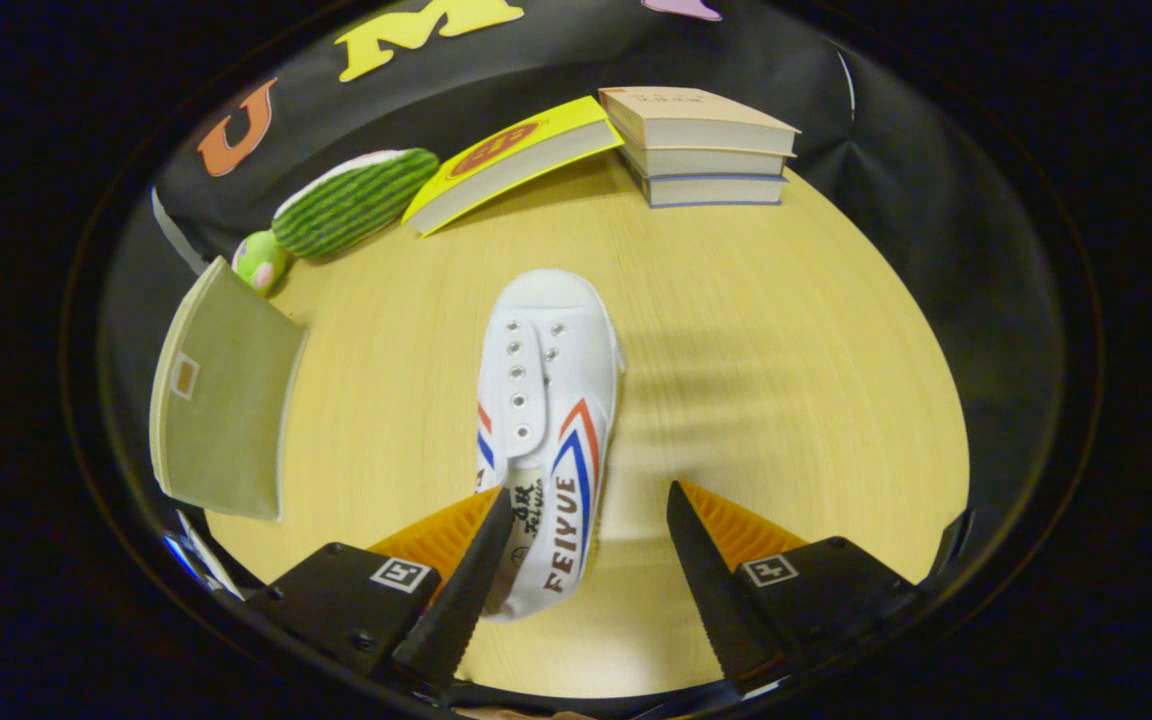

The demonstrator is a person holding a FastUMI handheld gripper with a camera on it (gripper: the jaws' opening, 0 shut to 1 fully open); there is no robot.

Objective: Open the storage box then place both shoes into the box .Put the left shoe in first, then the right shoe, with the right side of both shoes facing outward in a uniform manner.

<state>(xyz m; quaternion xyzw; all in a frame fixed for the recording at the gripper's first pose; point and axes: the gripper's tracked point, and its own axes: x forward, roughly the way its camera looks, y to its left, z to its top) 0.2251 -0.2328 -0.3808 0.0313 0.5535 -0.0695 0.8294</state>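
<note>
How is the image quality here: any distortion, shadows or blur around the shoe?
Gripper view: strong fisheye bowing curves the table edge and the stacked books; the white shoe is sharp and evenly lit; soft streaked shadows lie on the table right of it; the open gripper fingers are crisp, no glare.

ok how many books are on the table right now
4: three stacked beyond the shoe, one yellow book leaning against that stack. The gripper is open around the shoe's heel.
</note>
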